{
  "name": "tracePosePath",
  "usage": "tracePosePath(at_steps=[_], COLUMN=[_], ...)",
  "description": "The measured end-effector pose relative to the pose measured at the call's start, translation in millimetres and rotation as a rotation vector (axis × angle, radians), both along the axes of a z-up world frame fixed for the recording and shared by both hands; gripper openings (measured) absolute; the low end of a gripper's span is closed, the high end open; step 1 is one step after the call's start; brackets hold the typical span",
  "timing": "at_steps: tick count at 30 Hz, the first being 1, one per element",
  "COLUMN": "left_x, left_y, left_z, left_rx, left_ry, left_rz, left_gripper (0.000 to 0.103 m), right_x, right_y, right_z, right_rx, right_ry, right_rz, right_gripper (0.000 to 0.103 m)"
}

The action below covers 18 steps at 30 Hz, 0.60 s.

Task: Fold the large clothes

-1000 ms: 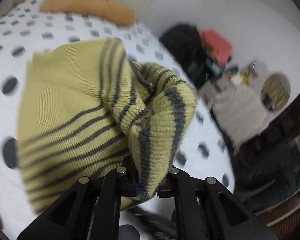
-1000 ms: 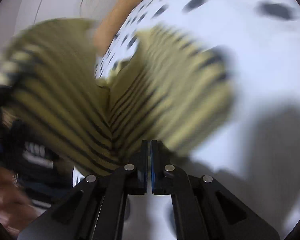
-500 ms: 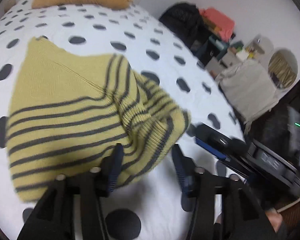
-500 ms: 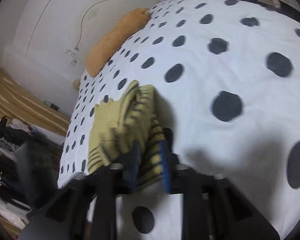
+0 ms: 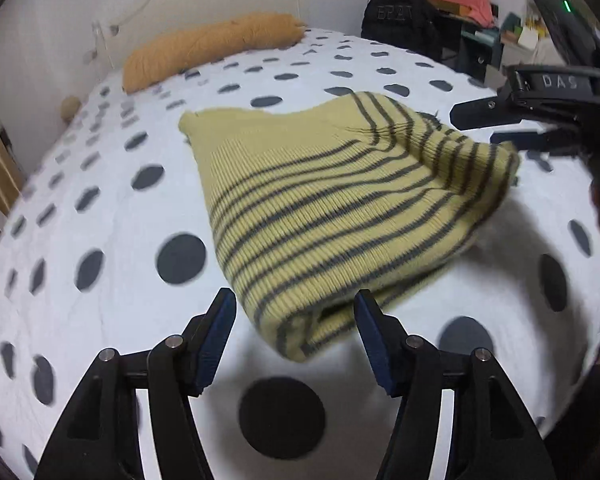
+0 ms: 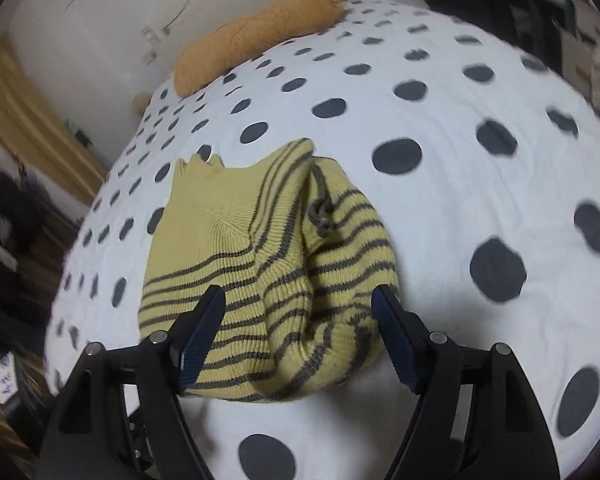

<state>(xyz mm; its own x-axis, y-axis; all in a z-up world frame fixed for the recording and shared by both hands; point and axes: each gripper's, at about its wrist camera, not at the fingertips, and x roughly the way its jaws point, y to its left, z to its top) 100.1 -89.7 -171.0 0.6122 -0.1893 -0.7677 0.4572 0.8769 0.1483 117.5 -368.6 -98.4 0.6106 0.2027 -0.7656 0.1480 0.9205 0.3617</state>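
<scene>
Both grippers, left gripper (image 5: 292, 336) and right gripper (image 6: 300, 332), are opening, gripping nothing; the folded striped sweater (image 5: 332, 208) lies lengthwise toward the orange pillow (image 5: 212, 48).

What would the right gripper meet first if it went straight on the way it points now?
Most likely the striped yellow sweater: its bunched near edge lies between the right gripper fingers, which are opening and not pressing it. The dotted bedspread lies beneath; depth is unclear.

Orange bolster (image 5: 212, 50), polka-dot bedspread (image 5: 100, 308), black backpack (image 5: 400, 20)
</scene>
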Motion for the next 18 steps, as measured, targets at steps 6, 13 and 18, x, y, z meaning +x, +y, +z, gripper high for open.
tracePosePath(at_steps=[6, 13, 18], left_x=[23.5, 36.6, 34.8], left_y=[-7.6, 53.8, 62.2], left_z=[-29.1, -33.7, -39.9], left_rx=[0.024, -0.036, -0.02], left_ry=[0.051, 0.121, 0.128], left_rz=[-0.002, 0.203, 0.213], left_gripper=[0.072, 0.068, 0.068], right_x=[42.5, 45.5, 44.8], right_y=[27.3, 7.9, 4.6], right_z=[-25.2, -30.1, -37.2], right_rx=[-0.029, 0.336, 0.363], right_ry=[0.123, 0.165, 0.171], right_rz=[0.25, 0.219, 0.213], right_gripper=[0.076, 0.026, 0.025])
